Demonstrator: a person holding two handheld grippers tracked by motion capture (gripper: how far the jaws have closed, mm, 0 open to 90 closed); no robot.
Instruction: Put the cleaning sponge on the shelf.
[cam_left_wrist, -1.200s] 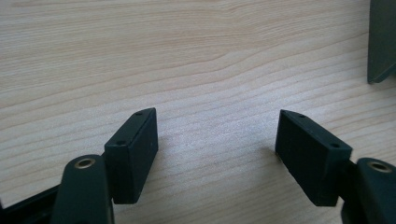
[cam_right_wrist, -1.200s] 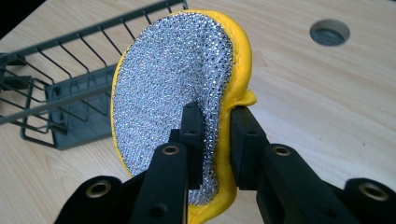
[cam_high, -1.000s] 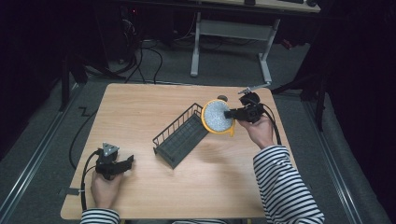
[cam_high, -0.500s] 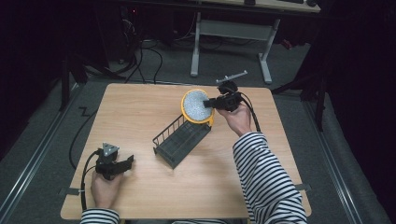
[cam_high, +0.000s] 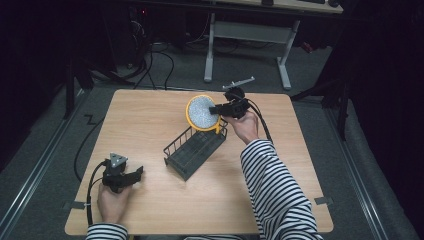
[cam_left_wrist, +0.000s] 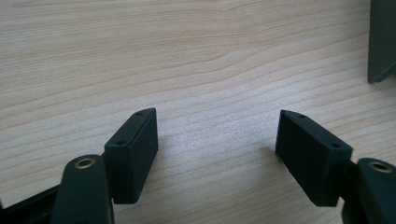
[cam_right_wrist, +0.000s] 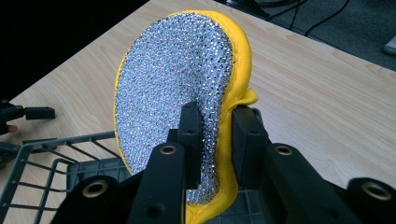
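Observation:
A round yellow-rimmed pad with a silver sparkling face (cam_high: 202, 113) (cam_right_wrist: 177, 88) is held upright over the far end of a dark wire rack (cam_high: 194, 146) (cam_right_wrist: 51, 161). My right gripper (cam_high: 218, 109) (cam_right_wrist: 217, 144) is shut on the pad's edge, one jaw on the silver face and one behind the yellow rim. Near the table's front left corner my left gripper (cam_high: 134, 174) (cam_left_wrist: 217, 144) rests open on the wood, jaws wide apart with nothing between them.
The wooden table (cam_high: 150, 115) has bare surface left of the rack and along the front. A corner of the rack (cam_left_wrist: 383, 42) shows at the left gripper view's right edge. Cables and desk legs (cam_high: 210, 50) lie on the floor beyond the far edge.
My right gripper has carried the pad leftward and slightly nearer, from beyond the rack's far end to over that end. The left gripper has stayed still.

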